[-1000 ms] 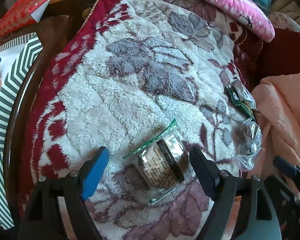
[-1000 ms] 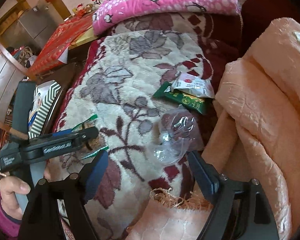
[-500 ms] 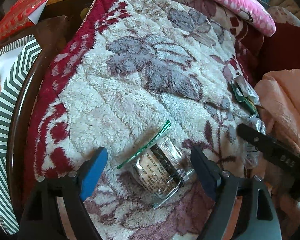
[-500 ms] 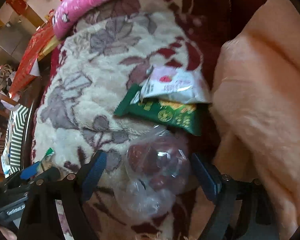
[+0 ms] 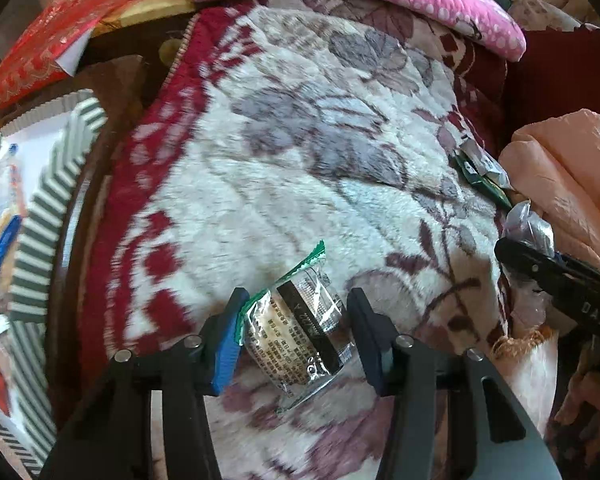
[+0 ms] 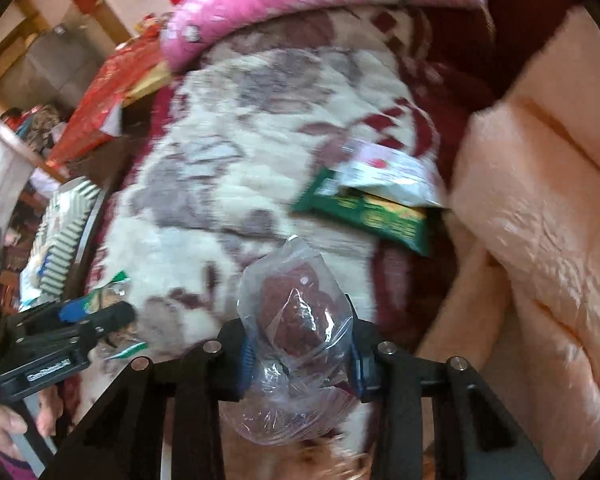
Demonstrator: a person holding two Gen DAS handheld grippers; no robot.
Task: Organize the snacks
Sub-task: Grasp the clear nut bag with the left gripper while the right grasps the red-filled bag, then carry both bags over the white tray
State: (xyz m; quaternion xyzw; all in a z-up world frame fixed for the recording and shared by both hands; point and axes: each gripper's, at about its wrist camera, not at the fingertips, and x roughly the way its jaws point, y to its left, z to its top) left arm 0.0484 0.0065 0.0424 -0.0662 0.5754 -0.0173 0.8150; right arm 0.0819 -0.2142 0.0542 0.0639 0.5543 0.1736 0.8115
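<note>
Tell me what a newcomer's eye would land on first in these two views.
First, the clear bag of dark red snacks, front and centre between the jaws of the right gripper, which are closing on it. Next, the shiny green-edged packet on the flowered fleece blanket, between the closing jaws of the left gripper. Behind the bag, a green packet lies under a white one, beside the peach cloth.

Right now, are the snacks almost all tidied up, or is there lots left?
Lots left. Nothing looks put away yet: the green packet and white packet lie stacked on the blanket. In hand: the right claw is closing on the clear bag of red snacks, and the left claw is closing around the silver packet. All four snacks need sorting.
</note>
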